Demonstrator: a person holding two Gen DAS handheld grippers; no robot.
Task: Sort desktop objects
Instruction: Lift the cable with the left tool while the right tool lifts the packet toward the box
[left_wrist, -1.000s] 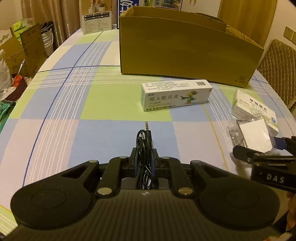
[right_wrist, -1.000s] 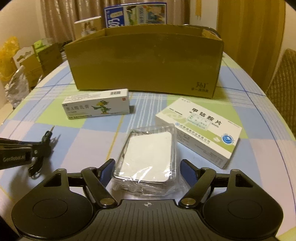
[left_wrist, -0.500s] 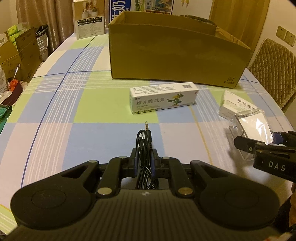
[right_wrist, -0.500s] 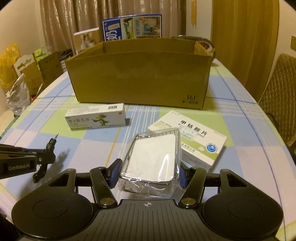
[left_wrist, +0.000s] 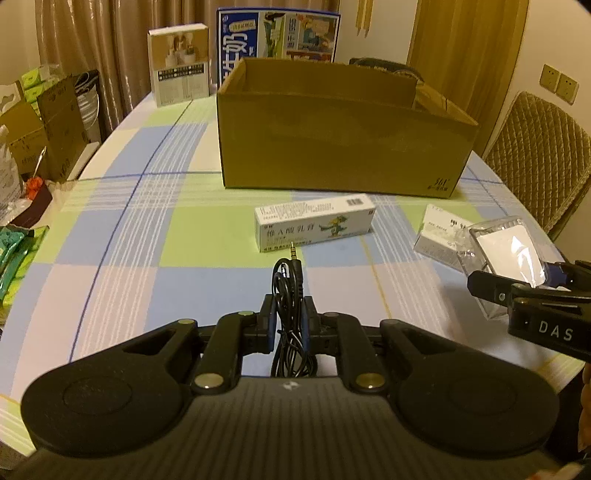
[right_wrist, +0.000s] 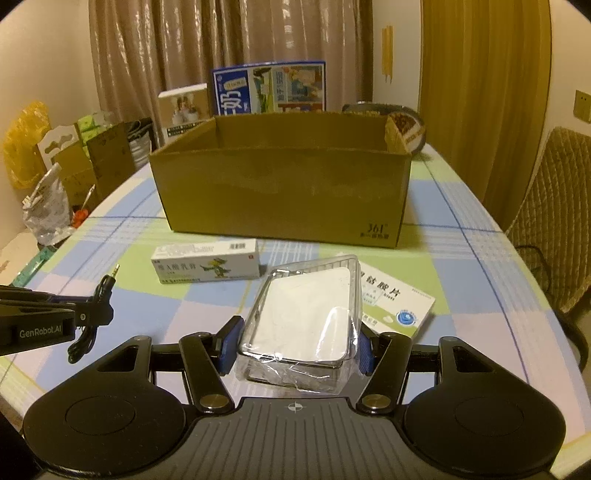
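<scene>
Both items risen since earlier: we hold limp, light audio cable pinched in left gripper, and slippery, crushable clear plastic case clamped at its sides in right gripper, frame centre.

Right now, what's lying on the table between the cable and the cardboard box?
The ointment carton lies between the cable and the cardboard box, seen in the left wrist view.

Each fisheye camera sits just behind its own gripper's black fingers, angled down across the pastel checked tablecloth toward the open brown cardboard box at mid-distance. The left view looks from the left, the right from the right. Both share the box, the white oblong ointment carton, and each other's gripper at the frame edge.
</scene>
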